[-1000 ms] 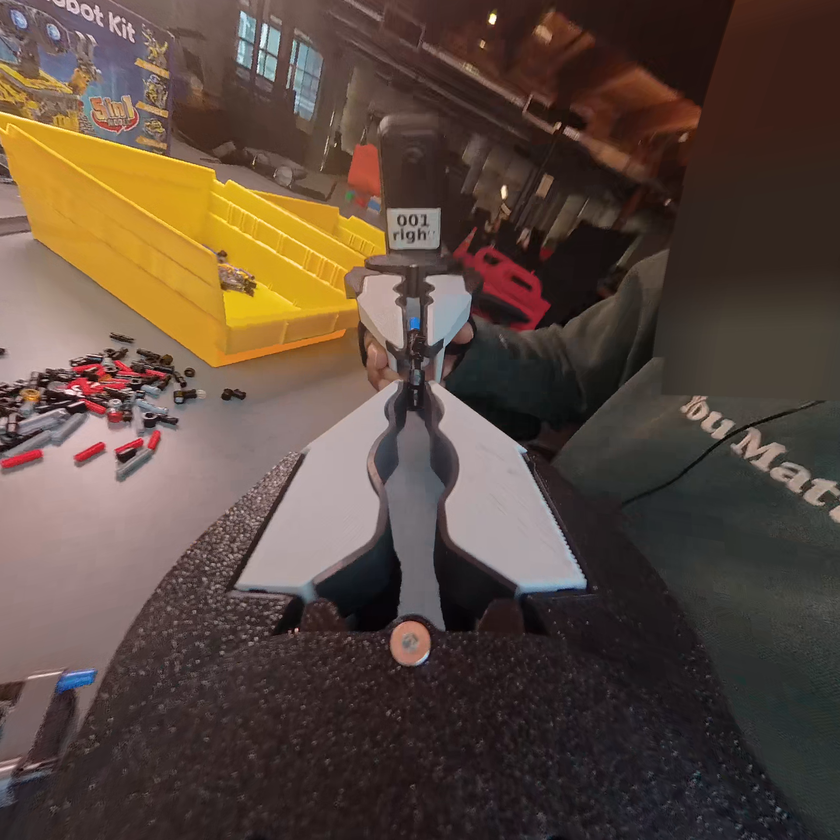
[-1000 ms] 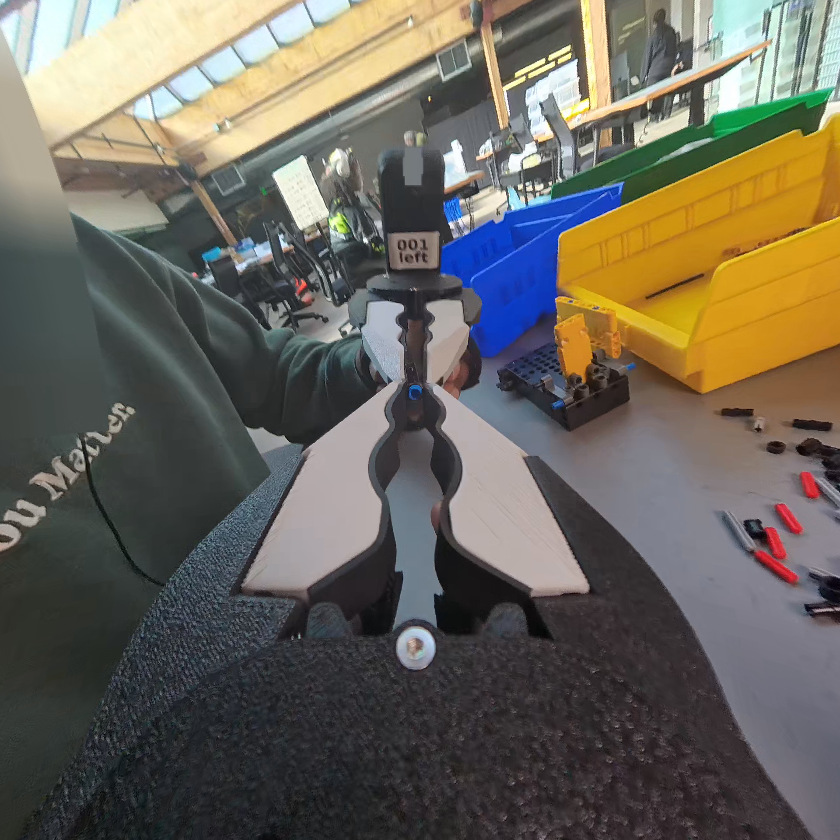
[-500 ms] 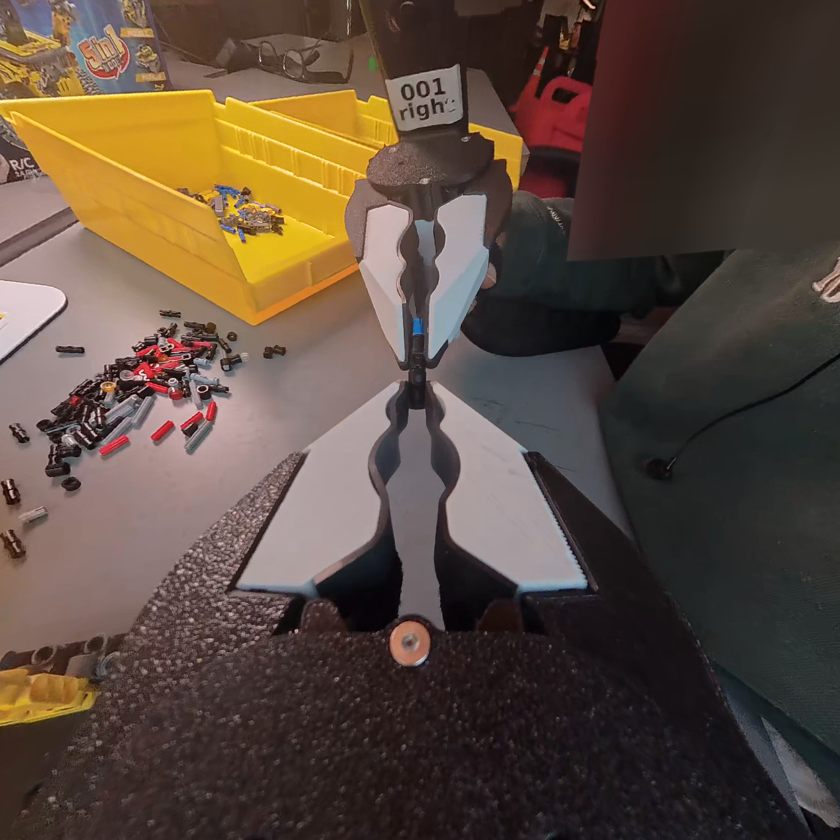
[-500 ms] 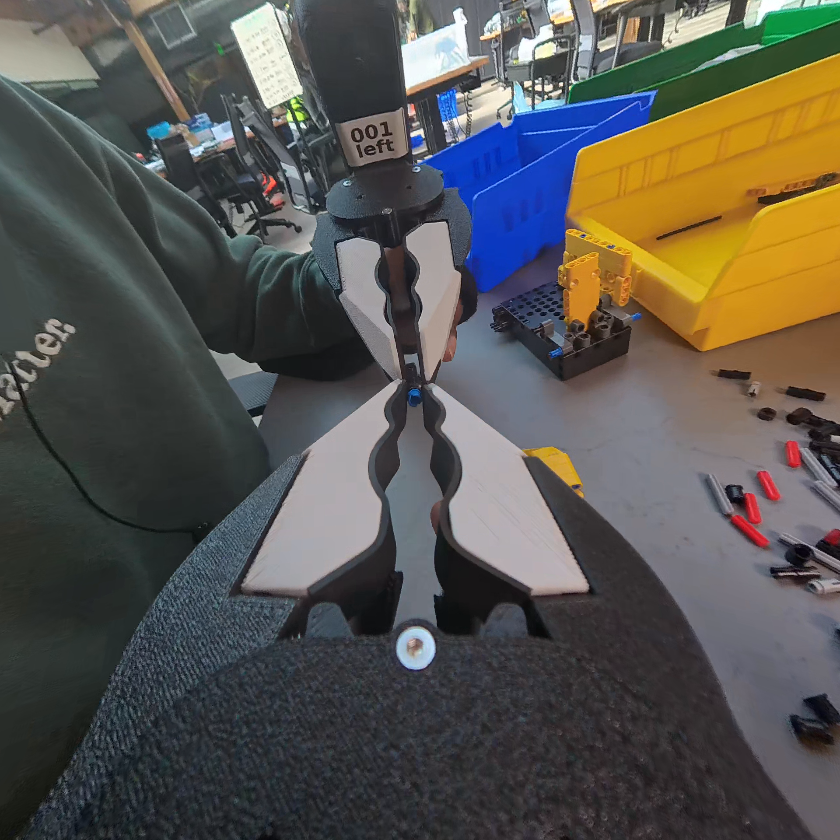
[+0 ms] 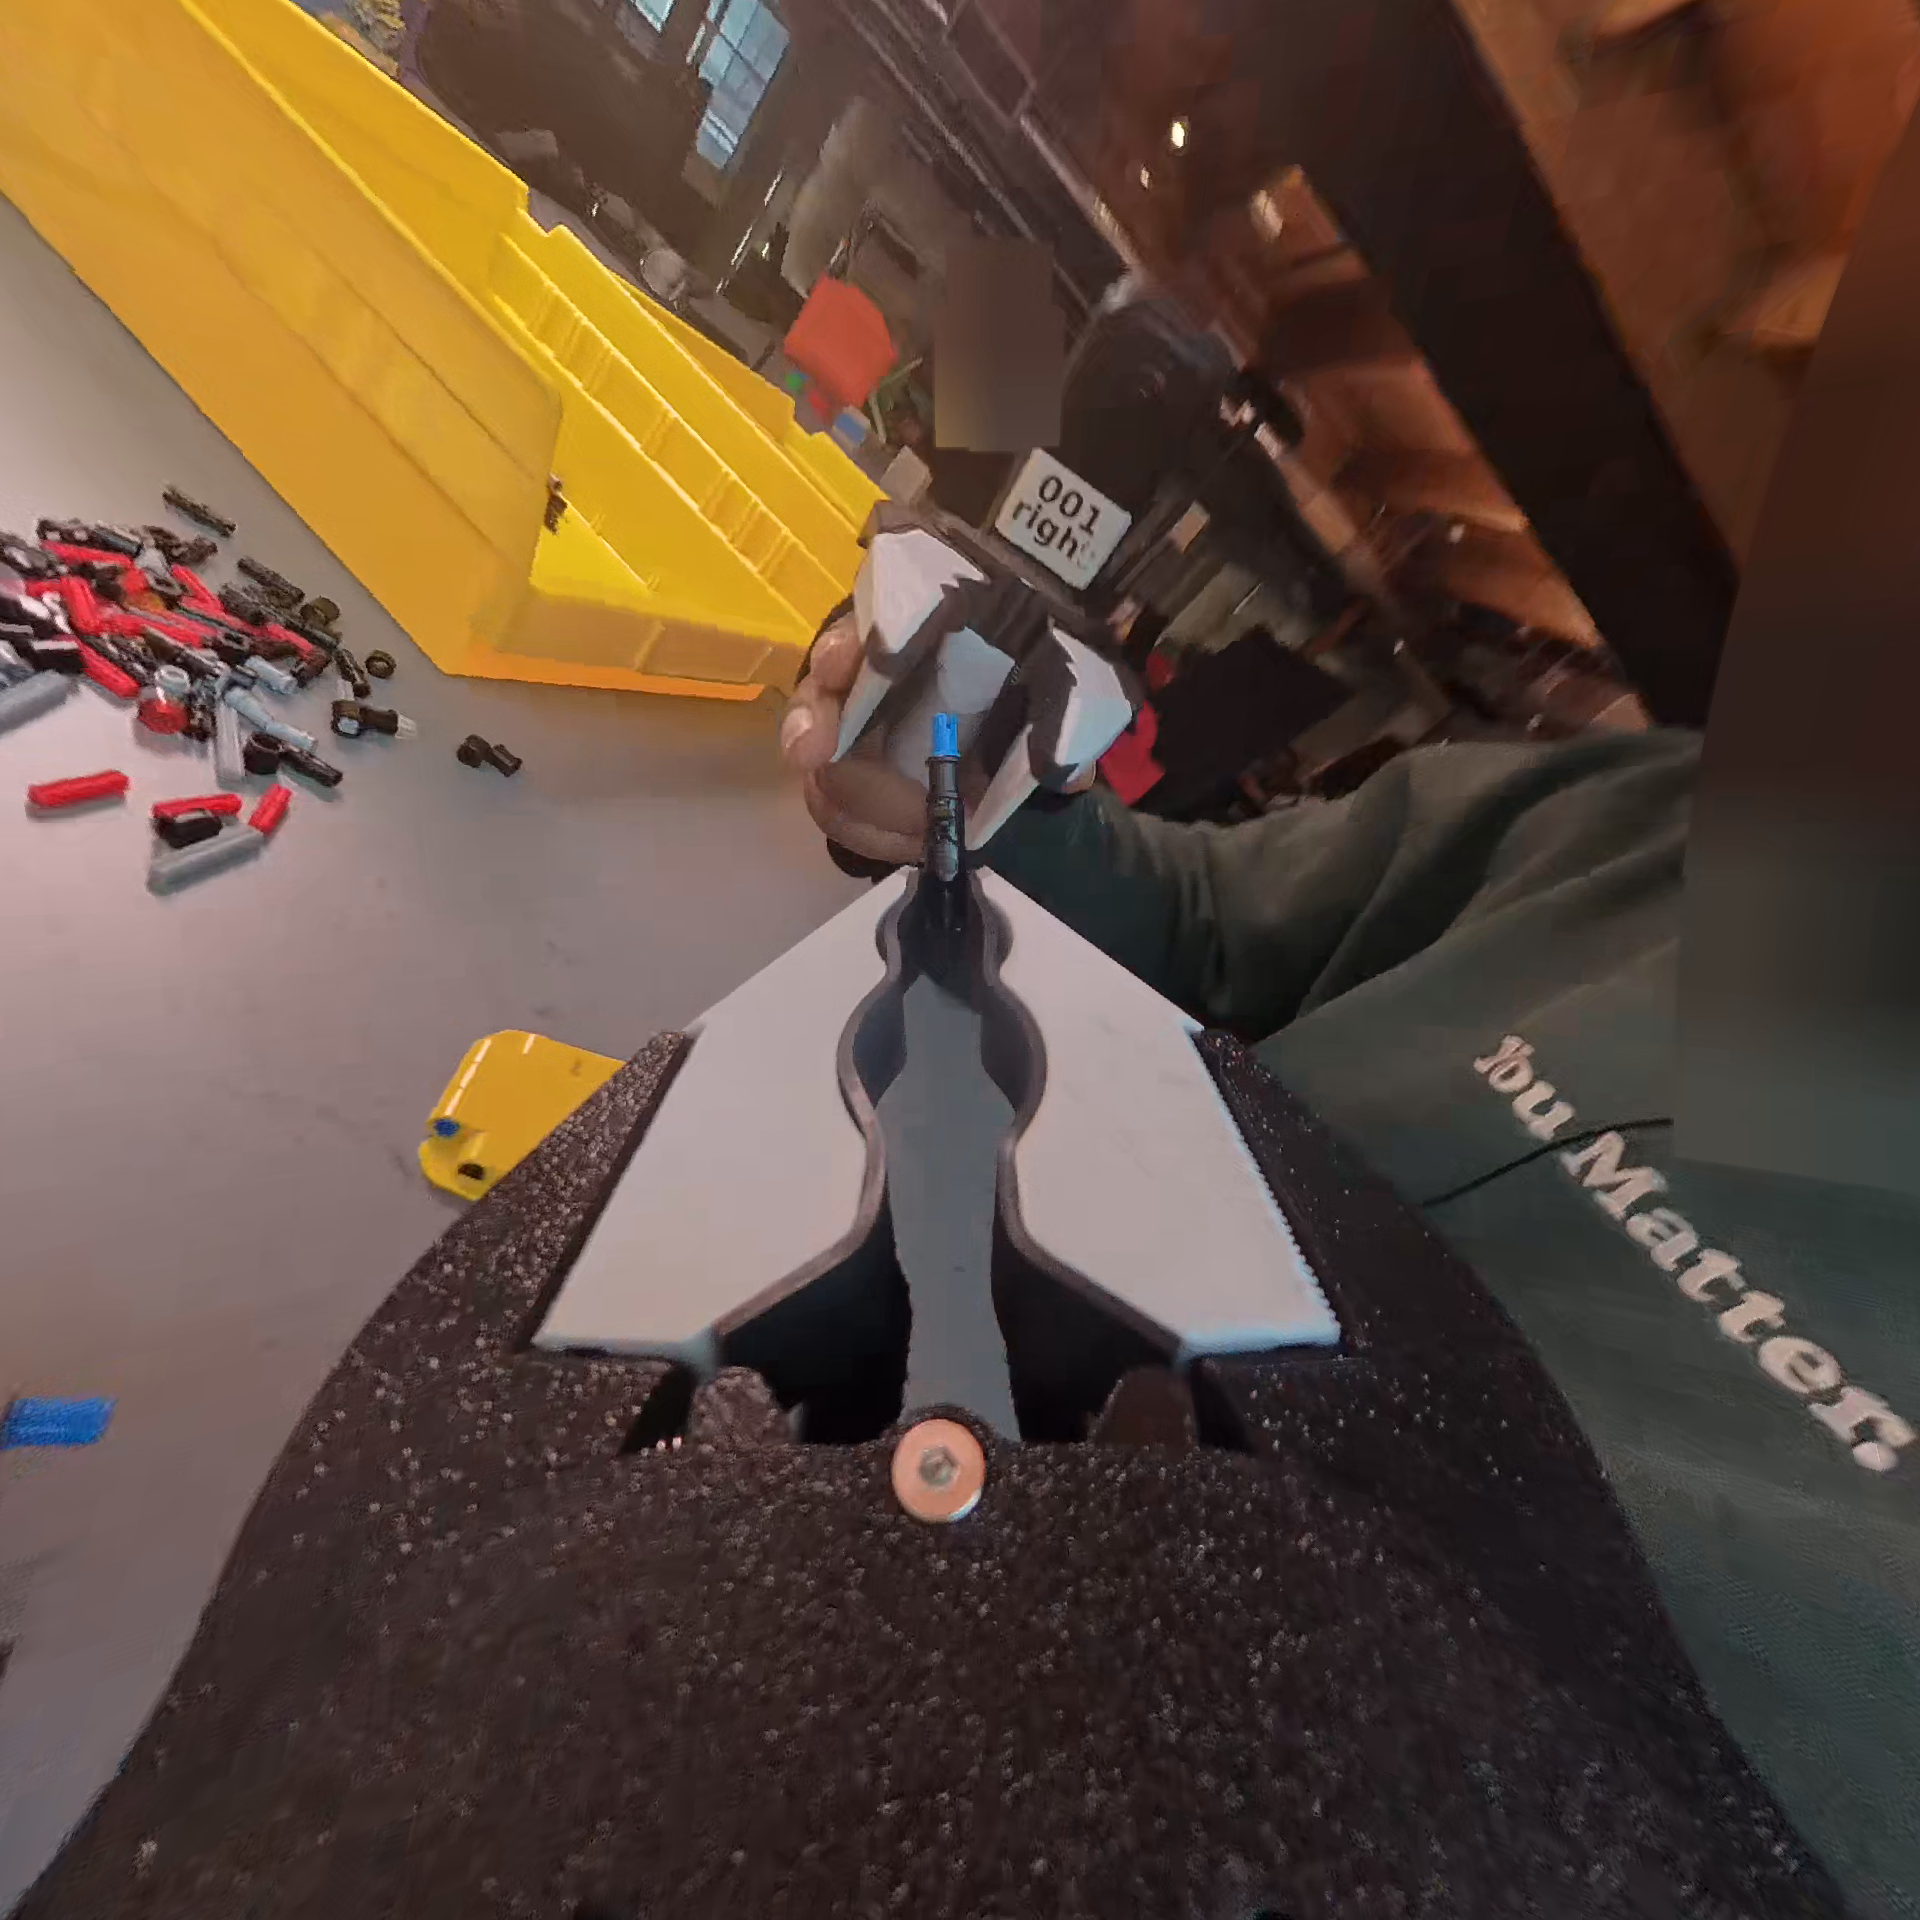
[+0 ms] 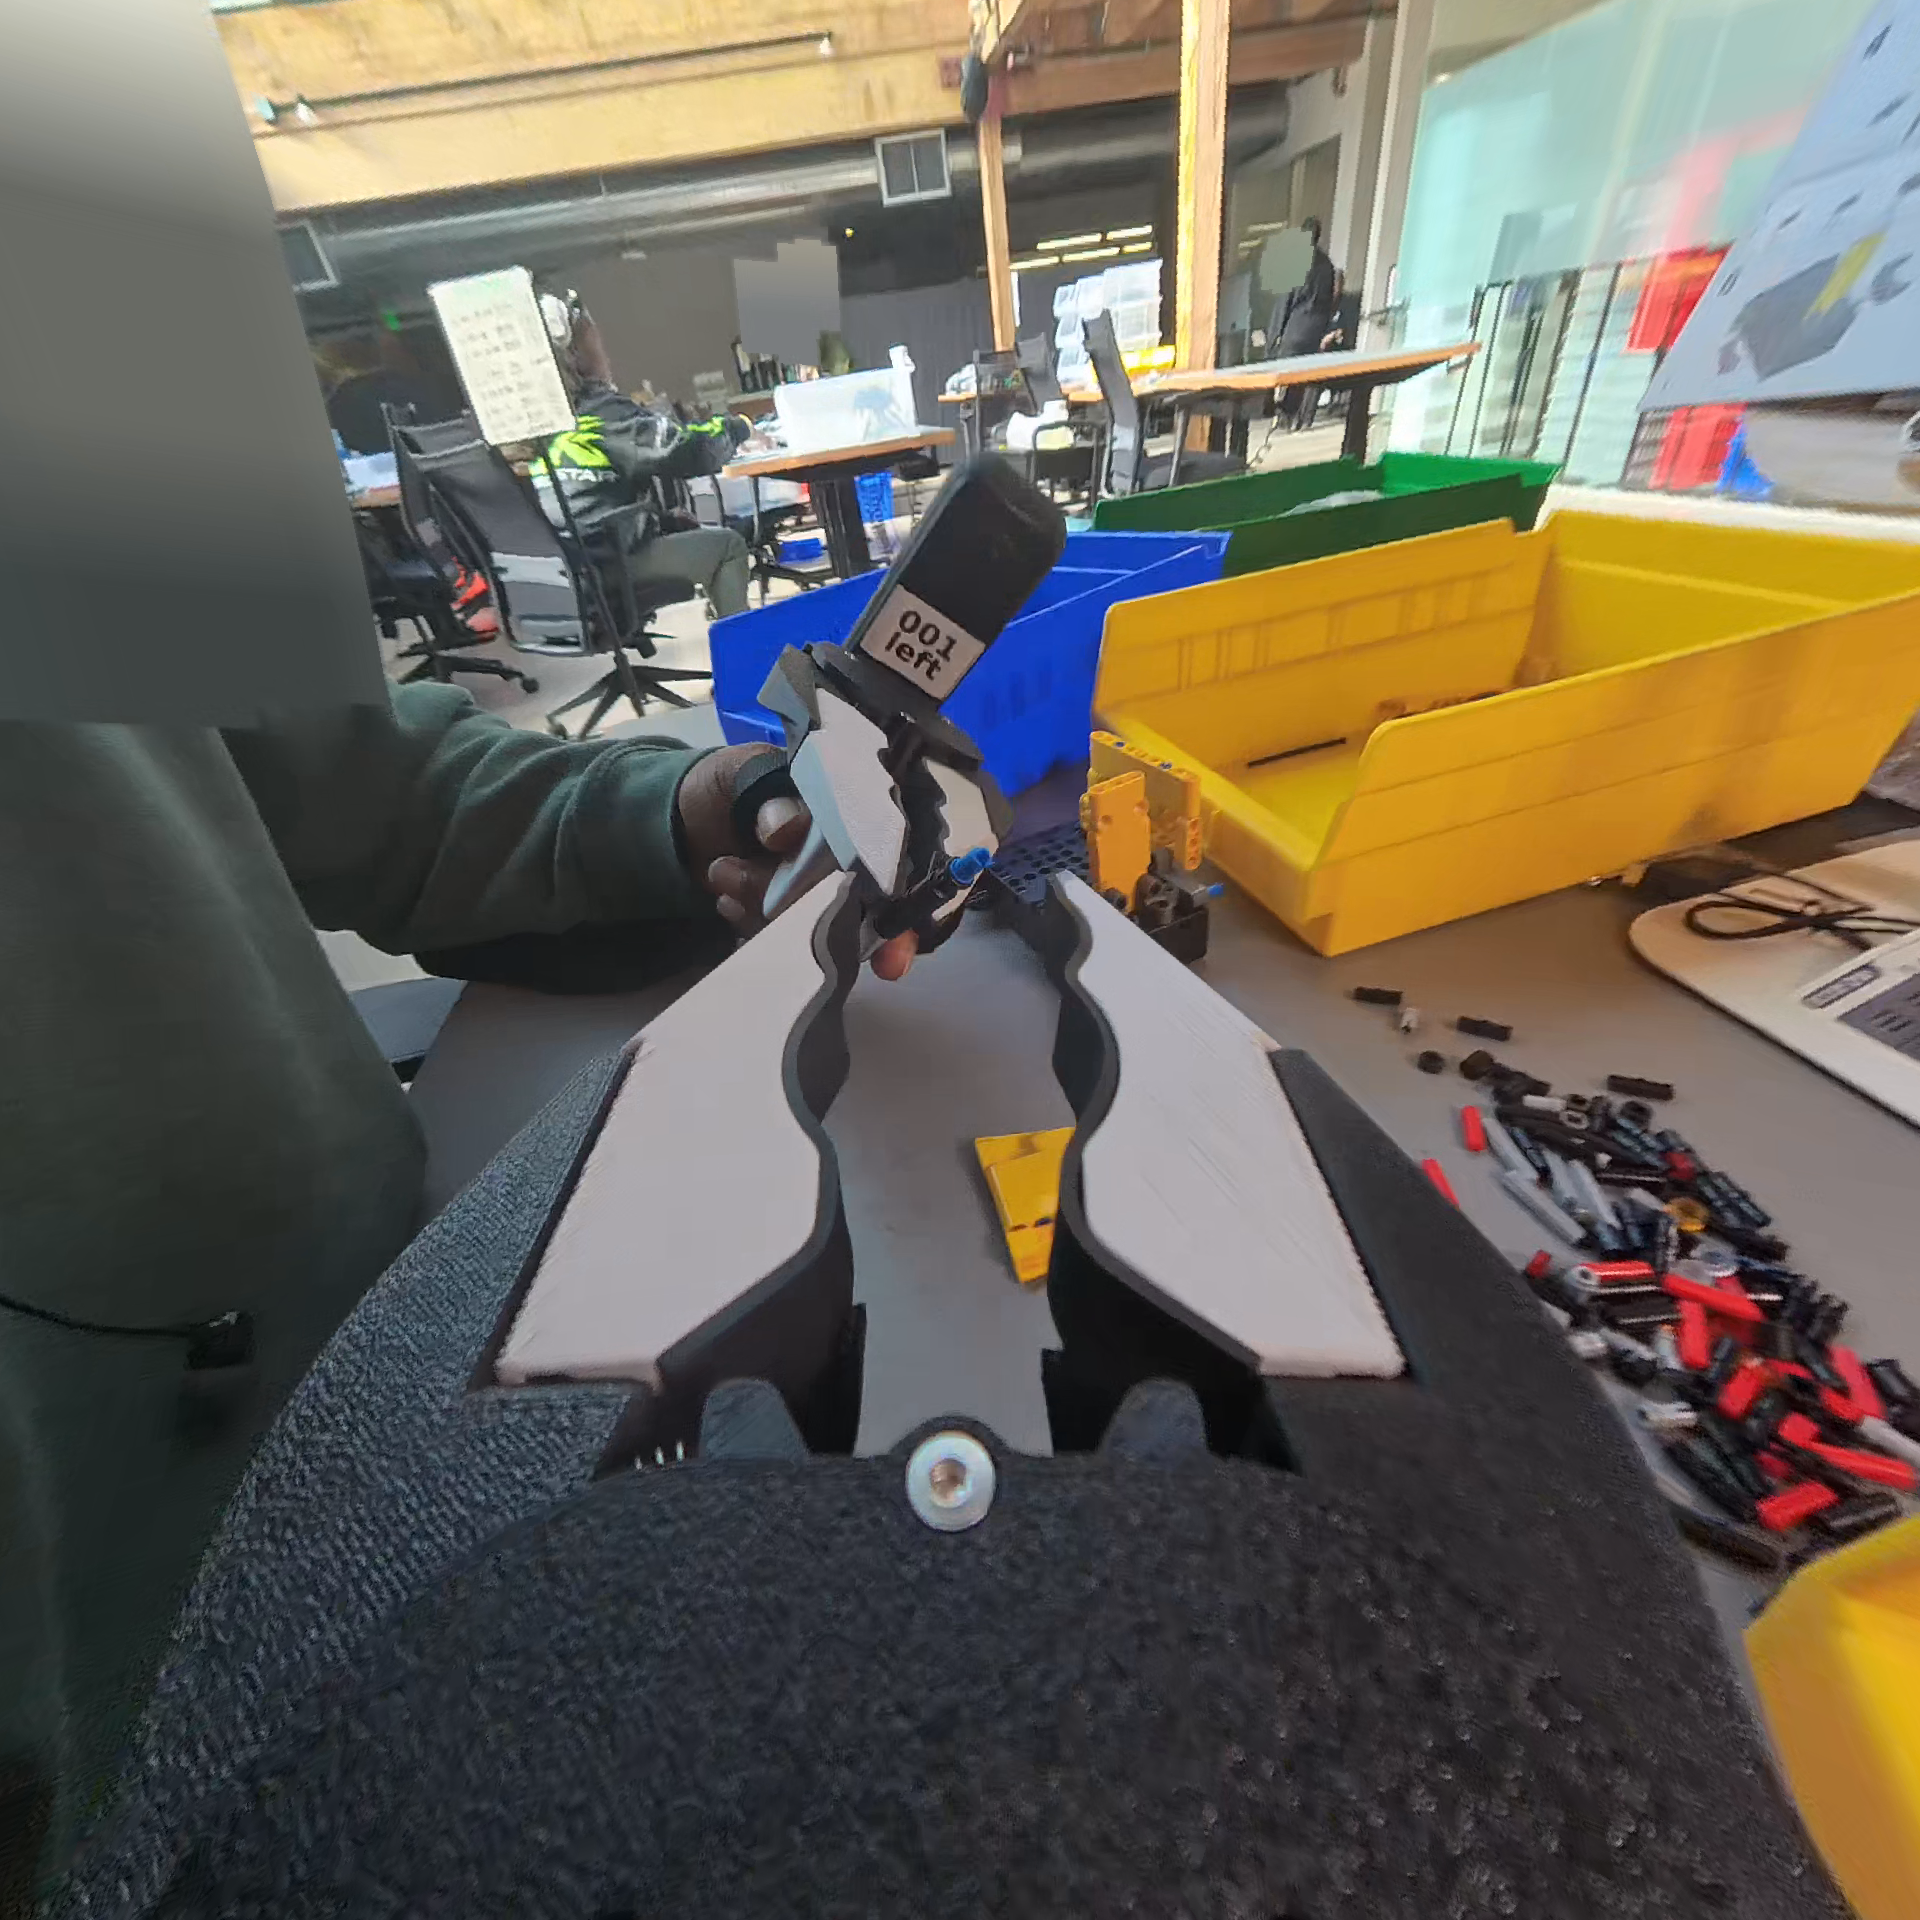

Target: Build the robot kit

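My left gripper [image 5: 940, 891] is shut on a short black connector with a blue pin [image 5: 942, 790] that sticks out past its tips, held above the grey table [image 5: 312, 987]. My right gripper [image 6: 951, 902] is open and empty, its tips either side of the left gripper's tips. In the right wrist view the left gripper [image 6: 902, 912] is tilted, with the blue pin [image 6: 971, 862] pointing right. In the left wrist view the right gripper's white fingers [image 5: 896, 623] stand apart just beyond the pin. A hand holds each gripper.
Yellow bins [image 5: 582, 499] [image 6: 1455, 748], a blue bin [image 6: 1039, 644] and a green bin [image 6: 1330, 509] line the table's far side. A pile of small red, black and grey parts [image 6: 1683, 1247] [image 5: 156, 644] lies nearby. There is also a flat yellow piece [image 6: 1023, 1195] [image 5: 509, 1101] and a black-and-yellow assembly [image 6: 1143, 842]. Left and right tips are no more than a few centimetres apart. From the left gripper's tips to the flat yellow piece [image 6: 1023, 1195] is close to 10 cm.
Both grippers were shut tip to tip on the pin and connector. The right gripper has opened and let go. The left keeps the piece, and both views have tilted.
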### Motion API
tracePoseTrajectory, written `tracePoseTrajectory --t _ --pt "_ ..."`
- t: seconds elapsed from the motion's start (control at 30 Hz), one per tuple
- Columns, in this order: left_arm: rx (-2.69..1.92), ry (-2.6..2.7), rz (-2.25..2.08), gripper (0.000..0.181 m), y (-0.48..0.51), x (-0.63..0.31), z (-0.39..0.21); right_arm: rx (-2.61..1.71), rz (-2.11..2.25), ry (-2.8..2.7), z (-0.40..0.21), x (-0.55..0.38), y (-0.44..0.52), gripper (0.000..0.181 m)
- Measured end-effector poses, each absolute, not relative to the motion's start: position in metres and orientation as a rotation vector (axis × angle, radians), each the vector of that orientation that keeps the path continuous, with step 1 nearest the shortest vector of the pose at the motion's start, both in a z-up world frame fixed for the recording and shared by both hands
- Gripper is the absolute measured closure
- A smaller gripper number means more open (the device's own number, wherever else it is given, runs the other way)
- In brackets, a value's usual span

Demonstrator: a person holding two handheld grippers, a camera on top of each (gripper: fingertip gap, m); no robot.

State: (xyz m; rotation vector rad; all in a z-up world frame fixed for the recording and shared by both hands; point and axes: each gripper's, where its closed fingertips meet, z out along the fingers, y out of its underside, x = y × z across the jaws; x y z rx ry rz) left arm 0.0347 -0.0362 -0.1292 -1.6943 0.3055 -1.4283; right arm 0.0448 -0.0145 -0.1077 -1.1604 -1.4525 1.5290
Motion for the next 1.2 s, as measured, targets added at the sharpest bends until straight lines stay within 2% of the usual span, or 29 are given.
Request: tracePoseTrajectory --t 0.2,0.3,0.33,0.47,0.53,1.1,1.2 --pt "-1.620 0.073 -1.649 0.176 -0.030 0.025 -0.124 -0.941 0.977 -1.535 -0.120 0.032 -0.018 0.134" --pt "-1.615 0.033 -1.699 0.176 -0.030 0.028 -0.126 -0.959 0.879 -1.571 -0.132 0.023 -0.023 0.114" --pt "-1.620 0.028 -1.703 0.176 -0.030 0.029 -0.127 -0.967 0.873 -1.564 -0.133 0.021 -0.023 0.113" --pt "-1.640 0.020 -1.717 0.176 -0.030 0.036 -0.131 -0.957 0.806 -1.557 -0.134 0.015 -0.023 0.120" --pt "-1.654 0.019 -1.727 0.176 -0.031 0.040 -0.134 -0.948 0.771 -1.546 -0.135 0.014 -0.021 0.137" --pt "-1.640 0.035 -1.720 0.175 -0.030 0.039 -0.133 -0.935 0.758 -1.546 -0.135 0.013 -0.020 0.138" --pt "-1.626 0.076 -1.670 0.167 -0.031 0.038 -0.129 -0.898 0.735 -1.519 -0.130 0.014 -0.020 0.138"
